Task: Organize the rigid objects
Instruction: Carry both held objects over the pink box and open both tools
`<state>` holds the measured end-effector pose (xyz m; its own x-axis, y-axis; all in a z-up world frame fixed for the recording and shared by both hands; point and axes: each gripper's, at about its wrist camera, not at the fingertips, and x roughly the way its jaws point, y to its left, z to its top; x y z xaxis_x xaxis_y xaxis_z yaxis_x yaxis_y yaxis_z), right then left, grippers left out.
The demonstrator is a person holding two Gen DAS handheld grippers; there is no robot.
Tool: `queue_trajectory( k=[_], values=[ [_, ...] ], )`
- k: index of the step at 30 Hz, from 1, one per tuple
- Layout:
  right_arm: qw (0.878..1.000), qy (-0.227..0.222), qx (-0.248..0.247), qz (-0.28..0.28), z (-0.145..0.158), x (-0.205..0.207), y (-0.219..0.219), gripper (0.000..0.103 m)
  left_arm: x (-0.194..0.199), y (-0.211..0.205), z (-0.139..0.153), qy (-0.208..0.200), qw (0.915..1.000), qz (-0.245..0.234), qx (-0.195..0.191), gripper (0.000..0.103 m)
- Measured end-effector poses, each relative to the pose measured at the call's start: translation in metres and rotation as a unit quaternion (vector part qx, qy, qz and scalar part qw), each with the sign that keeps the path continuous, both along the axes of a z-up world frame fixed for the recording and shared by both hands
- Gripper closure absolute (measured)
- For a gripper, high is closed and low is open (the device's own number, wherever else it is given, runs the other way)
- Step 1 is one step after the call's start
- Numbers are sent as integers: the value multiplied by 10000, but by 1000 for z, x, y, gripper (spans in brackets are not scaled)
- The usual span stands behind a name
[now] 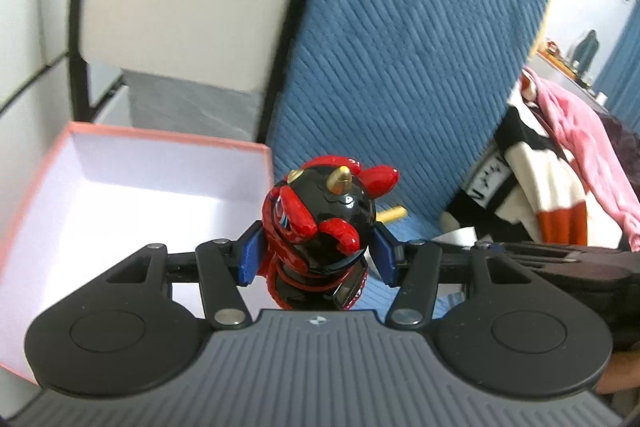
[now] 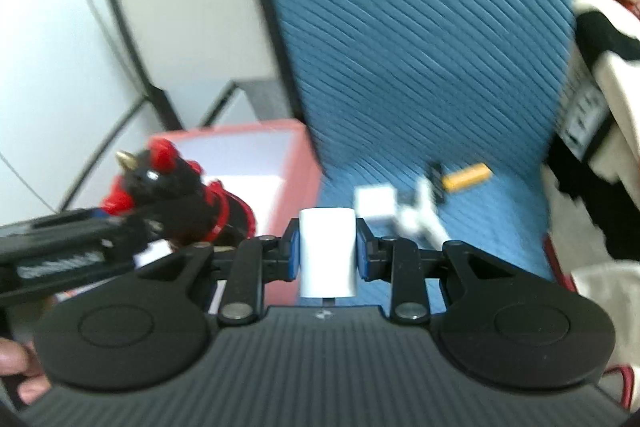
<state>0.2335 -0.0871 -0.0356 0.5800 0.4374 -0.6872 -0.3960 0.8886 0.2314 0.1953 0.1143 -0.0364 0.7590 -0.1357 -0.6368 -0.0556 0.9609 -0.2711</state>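
At the lower centre of the frame, the left tool (image 1: 318, 251) grips a glossy red-and-black horned figurine (image 1: 320, 223) between its blue pads (image 1: 249, 259), one pressed on each side. The figurine stands upright with gold horns on its black head. To the left lies an open pink cardboard box with a white inside (image 1: 132, 203), its near corner beside the figurine. Behind is a ribbed blue fabric surface (image 1: 400, 75), where a small yellow cylinder (image 1: 394, 214) lies. A heap of pink, white and black clothing (image 1: 560, 163) fills the right.
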Motion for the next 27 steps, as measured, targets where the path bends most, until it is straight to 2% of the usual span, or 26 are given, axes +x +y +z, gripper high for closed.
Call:
queue_trajectory(
  k=[5,9,13,23,27],
  values=[
    [9987,-199,143,446,28,-5,48,72,-8,45,24,-134,9993,344,110,42],
    [9965,-151,91,814,26,-6,87,72,-18,80,22,-92,9980,592,205,42],
    [9948,96,28,1017,2,-3,117,72,-27,111,-1,130,9967,776,190,42],
    [9881,836,-442,1216,-83,-4,164,72,-27,172,-78,801,9907,1101,66,42],
    [9845,949,-647,1327,-105,-2,176,72,-29,188,-102,1024,9876,1188,10,42]
  ],
)
